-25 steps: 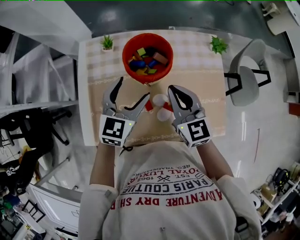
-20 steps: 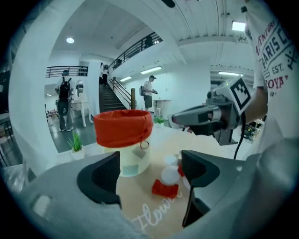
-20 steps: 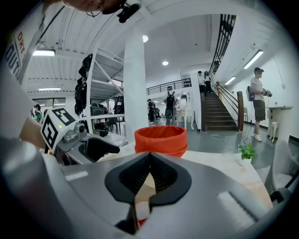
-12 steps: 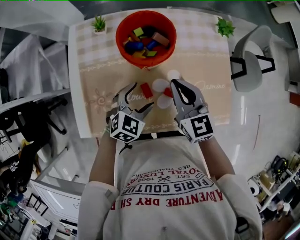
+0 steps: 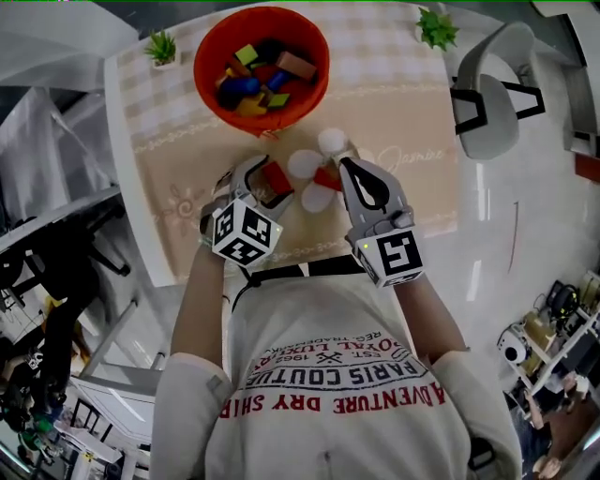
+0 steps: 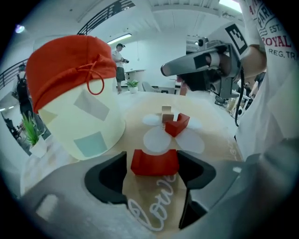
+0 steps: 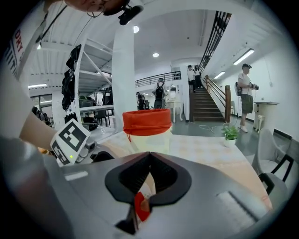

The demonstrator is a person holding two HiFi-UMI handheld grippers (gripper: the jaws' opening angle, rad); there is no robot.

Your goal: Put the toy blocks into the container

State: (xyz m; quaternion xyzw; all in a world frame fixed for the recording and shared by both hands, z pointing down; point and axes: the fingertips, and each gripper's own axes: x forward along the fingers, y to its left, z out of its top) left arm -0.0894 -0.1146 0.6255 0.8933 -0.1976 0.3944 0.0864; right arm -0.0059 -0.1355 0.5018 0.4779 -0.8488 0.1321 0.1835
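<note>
Nearest us, on our side of the container point(image 6: 88, 123), we saw the left gripper point(image 5: 270, 178) closing its jaws around a red grooved block point(image 6: 155, 162). The block lay on the beige runner point(image 5: 403, 197), its ends just beside the pads but not yet pinched. Right of it, also short of the container, the right gripper point(image 7: 149, 158) had its jaws together, with only a red sliver showing low in the gap. Closer to the container lay a white flower-shaped mat point(image 6: 156, 139), with a notched red block point(image 6: 177, 124) and a small tan block point(image 6: 167, 113). The red-rimmed container held a heap of coloured blocks point(image 5: 258, 75). Flanking it toward the far edge stood two small potted plants point(image 5: 161, 45) point(image 5: 436, 26).
</note>
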